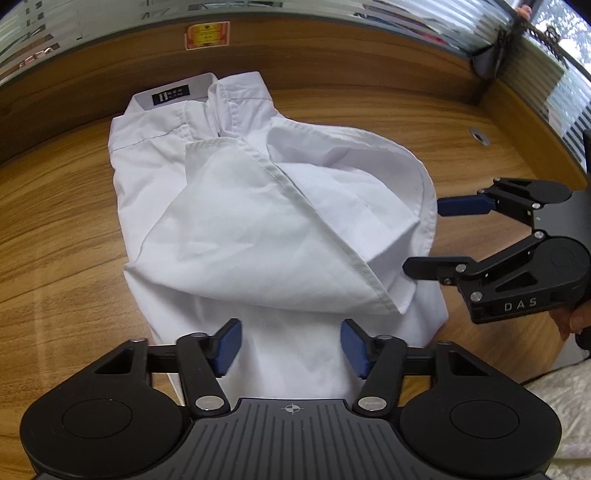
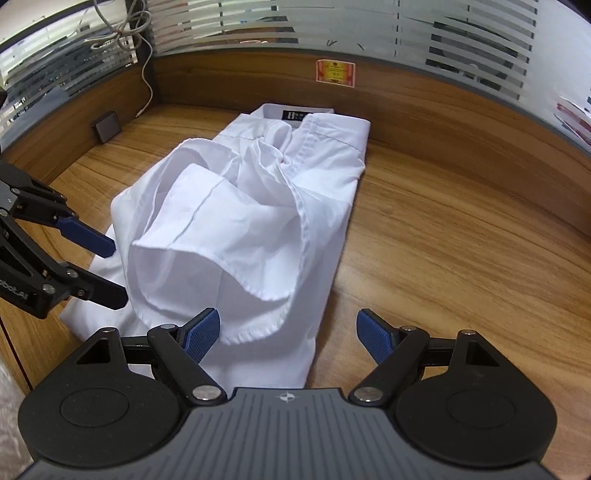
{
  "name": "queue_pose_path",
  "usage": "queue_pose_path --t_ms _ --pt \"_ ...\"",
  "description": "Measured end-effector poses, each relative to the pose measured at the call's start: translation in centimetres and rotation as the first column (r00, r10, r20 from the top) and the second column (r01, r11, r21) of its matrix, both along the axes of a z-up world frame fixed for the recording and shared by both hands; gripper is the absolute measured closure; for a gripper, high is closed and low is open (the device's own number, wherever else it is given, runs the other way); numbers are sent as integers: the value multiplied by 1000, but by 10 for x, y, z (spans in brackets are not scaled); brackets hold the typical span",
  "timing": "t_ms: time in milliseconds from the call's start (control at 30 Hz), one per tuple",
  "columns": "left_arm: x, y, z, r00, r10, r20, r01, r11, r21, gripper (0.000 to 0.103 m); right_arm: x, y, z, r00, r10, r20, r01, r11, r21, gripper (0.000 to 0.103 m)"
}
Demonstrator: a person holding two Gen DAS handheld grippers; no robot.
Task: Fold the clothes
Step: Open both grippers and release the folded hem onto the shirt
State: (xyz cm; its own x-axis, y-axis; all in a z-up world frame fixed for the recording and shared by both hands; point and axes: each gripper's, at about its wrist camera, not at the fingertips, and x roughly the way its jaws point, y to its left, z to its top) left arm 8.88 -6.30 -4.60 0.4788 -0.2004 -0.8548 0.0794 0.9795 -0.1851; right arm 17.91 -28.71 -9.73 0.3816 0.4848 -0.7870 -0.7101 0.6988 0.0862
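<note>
A white shirt [image 1: 236, 229] lies partly folded on the wooden desk, collar with a black label at the far end, and its hem is doubled loosely back over the body. In the left wrist view my left gripper [image 1: 290, 347] stands open over the shirt's near end, nothing between its blue pads. My right gripper [image 1: 424, 238] is open at the shirt's right edge, its fingers close to the cloth. In the right wrist view the shirt [image 2: 255, 229] fills the middle. There my right gripper [image 2: 288, 332] is open at the near hem, and my left gripper [image 2: 116, 273] is open at the left edge.
The wooden desk [image 1: 55, 229] is bounded by a low wooden wall and frosted glass with a red-orange sticker [image 1: 207, 34]. A cable grommet [image 1: 479, 136] sits at the right. A white cable [image 2: 146, 74] and a dark square plate [image 2: 108, 127] are at the far left.
</note>
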Motion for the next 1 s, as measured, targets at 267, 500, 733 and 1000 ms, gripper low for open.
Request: queue_pose_path --t_ms 267,500,733,1000 --pt "13 12 0 995 77 60 -74 996 -43 59 21 25 10 998 17 58 -18 1000 10 17" --pt "38 27 6 978 155 137 -146 987 -70 60 61 38 43 989 -45 140 35 997 74 17" --pt "75 49 5 951 266 157 -256 963 -83 60 94 22 88 982 -116 152 92 984 152 17" --pt "86 64 11 892 397 216 -403 915 -15 60 85 4 72 993 -97 60 92 992 80 22"
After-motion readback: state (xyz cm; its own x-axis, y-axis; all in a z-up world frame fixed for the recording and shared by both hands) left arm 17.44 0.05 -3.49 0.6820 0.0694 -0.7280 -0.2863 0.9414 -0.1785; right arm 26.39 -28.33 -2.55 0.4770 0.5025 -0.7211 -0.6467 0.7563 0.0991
